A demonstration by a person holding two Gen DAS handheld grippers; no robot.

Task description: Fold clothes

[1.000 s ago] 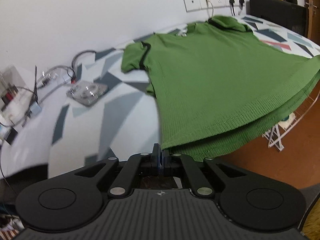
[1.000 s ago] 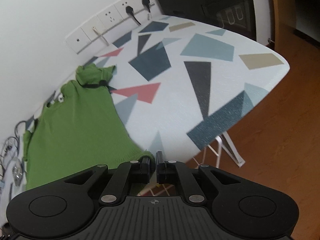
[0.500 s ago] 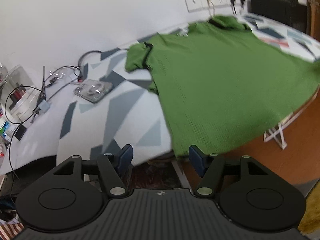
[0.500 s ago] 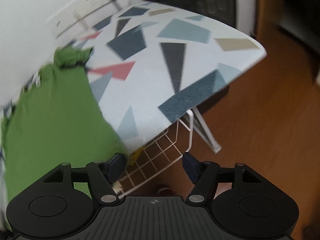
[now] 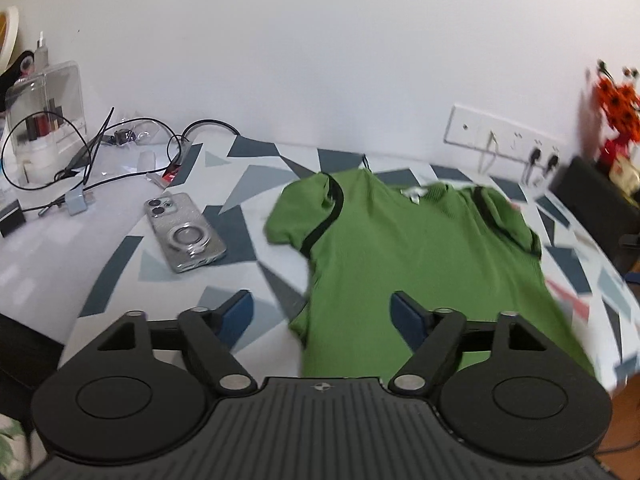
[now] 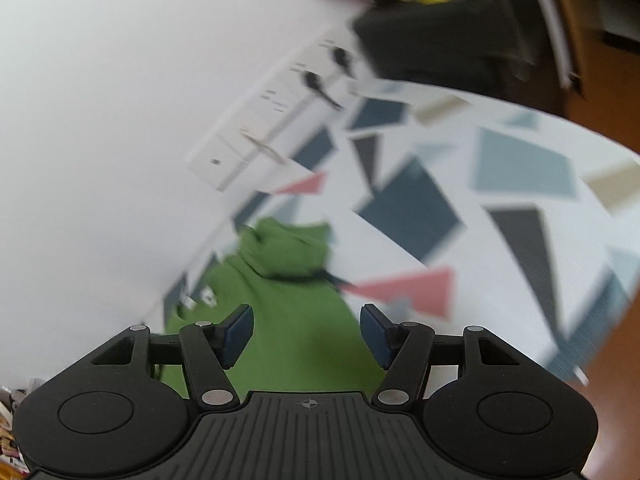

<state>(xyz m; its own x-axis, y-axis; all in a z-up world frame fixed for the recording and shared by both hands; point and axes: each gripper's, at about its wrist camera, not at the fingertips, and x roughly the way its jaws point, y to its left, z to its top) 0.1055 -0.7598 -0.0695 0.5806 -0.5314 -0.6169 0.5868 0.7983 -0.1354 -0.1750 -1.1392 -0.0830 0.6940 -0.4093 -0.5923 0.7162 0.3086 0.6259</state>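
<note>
A green short-sleeved top (image 5: pixel 416 256) with black trim lies flat on the patterned ironing board (image 5: pixel 248 248), collar toward the wall. My left gripper (image 5: pixel 322 316) hangs open over its lower left side, holding nothing. In the right wrist view, which is blurred, the same green top (image 6: pixel 292 312) shows with one sleeve near the wall. My right gripper (image 6: pixel 307 334) is open above the top's right side, with nothing between its blue pads (image 6: pixel 240 332).
A phone (image 5: pixel 184 232) in a clear ring case lies left of the top. Cables (image 5: pixel 92 152) and a clear organiser box (image 5: pixel 44 120) crowd the far left. Wall sockets (image 5: pixel 504 144) sit behind the board. A black appliance (image 6: pixel 448 44) stands at the board's right end.
Both grippers went from shut on the top's hem to open, letting it go. The top now lies flat. Both cameras have moved in over the board and tilted up.
</note>
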